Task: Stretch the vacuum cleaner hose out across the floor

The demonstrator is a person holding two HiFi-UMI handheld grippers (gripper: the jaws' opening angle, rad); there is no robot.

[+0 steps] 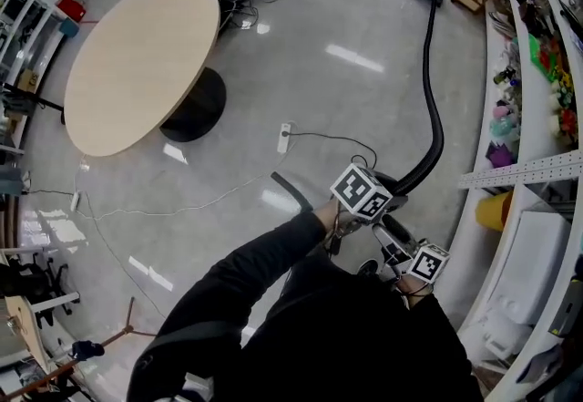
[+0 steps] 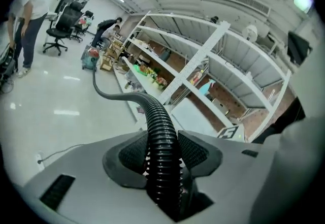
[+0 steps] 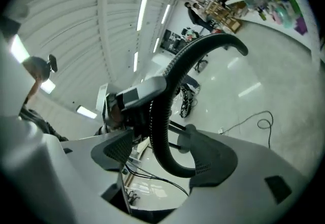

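Within left claw (image 2: 162, 156), hose (image 2: 156, 115) clamped; right claw (image 3: 160, 154) spread wide.

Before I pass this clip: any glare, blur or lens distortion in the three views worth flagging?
Head view: bright streaks glare off the glossy floor, but the hose is legible. Left gripper view: strong fisheye, black corners, shelves bowed, hose ribs crisp. Right gripper view: same fisheye, horizon rolled steeply, hose ribs softer.
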